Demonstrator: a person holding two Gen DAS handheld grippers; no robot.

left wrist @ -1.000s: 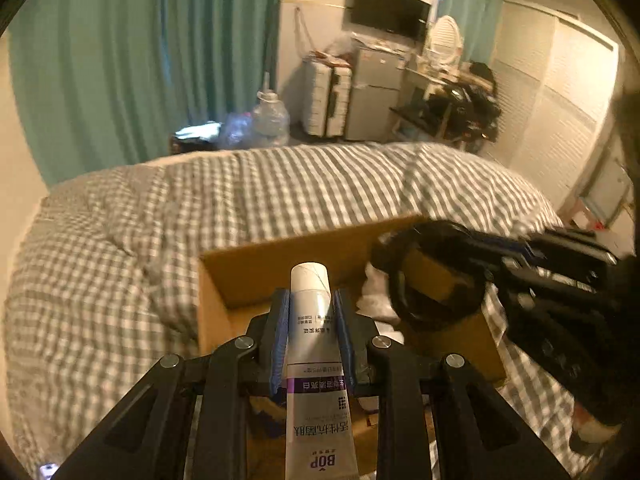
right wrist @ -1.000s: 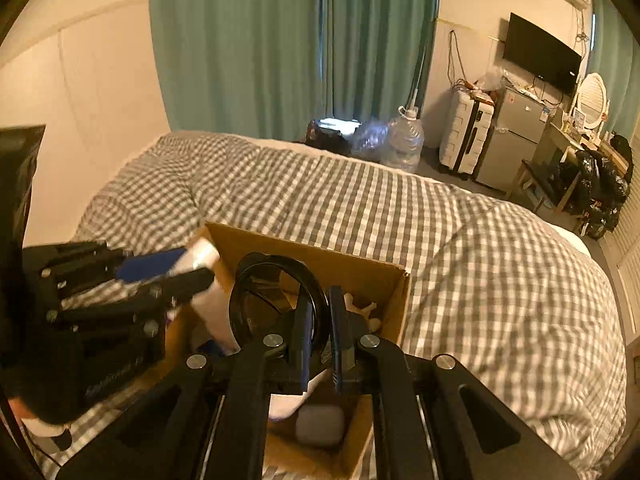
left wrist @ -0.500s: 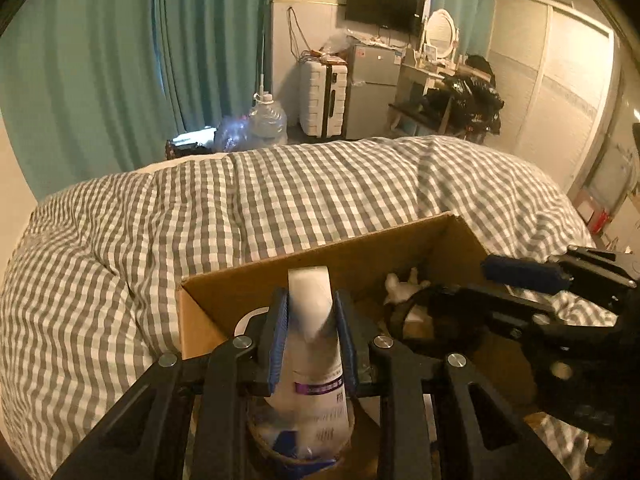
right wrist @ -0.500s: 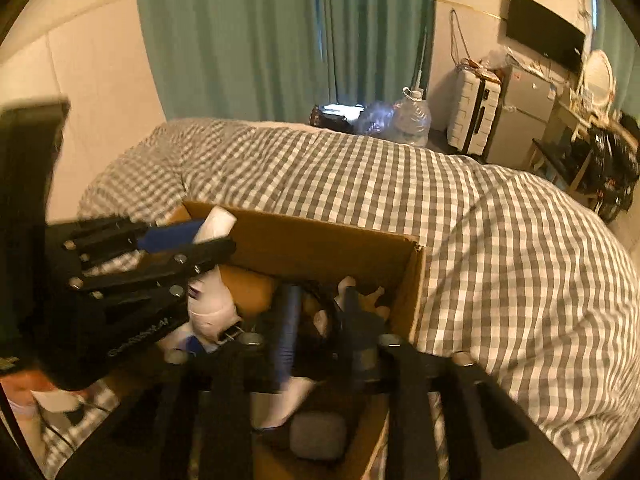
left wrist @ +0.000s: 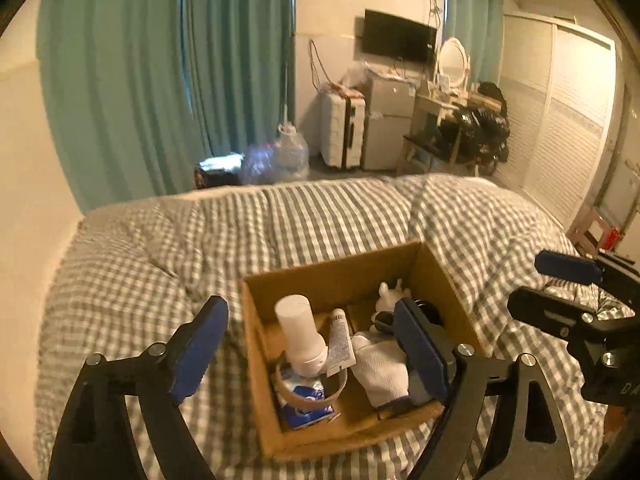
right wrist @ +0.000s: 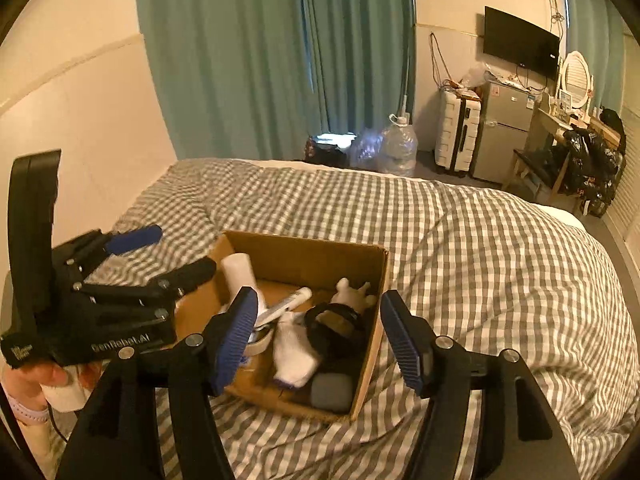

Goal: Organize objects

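A cardboard box (left wrist: 332, 276) (right wrist: 376, 344) sits on the checked bed. In it lie a white tube (left wrist: 340, 344) (right wrist: 286, 304), a white bottle (left wrist: 298, 334) (right wrist: 240, 270), a tape roll (left wrist: 312, 394), a white sock (left wrist: 380, 364) (right wrist: 294, 350), a black strap ring (right wrist: 334, 326), a small white toy (left wrist: 388, 296) (right wrist: 352, 290) and a grey pouch (right wrist: 332, 392). My left gripper (left wrist: 312, 354) (right wrist: 160, 252) is open and empty above the box's near side. My right gripper (right wrist: 320, 336) (left wrist: 548, 284) is open and empty above the box.
The grey checked duvet (right wrist: 480, 248) covers the bed all round the box. Teal curtains (right wrist: 280, 52), water jugs (right wrist: 394, 146), a suitcase (right wrist: 456, 136), a small fridge (right wrist: 500, 132) and a cluttered desk (right wrist: 576, 140) stand beyond the bed's far end.
My left gripper opened and let the white tube drop into the box. My right gripper opened and left the black ring in the box. Both grippers pulled back and up.
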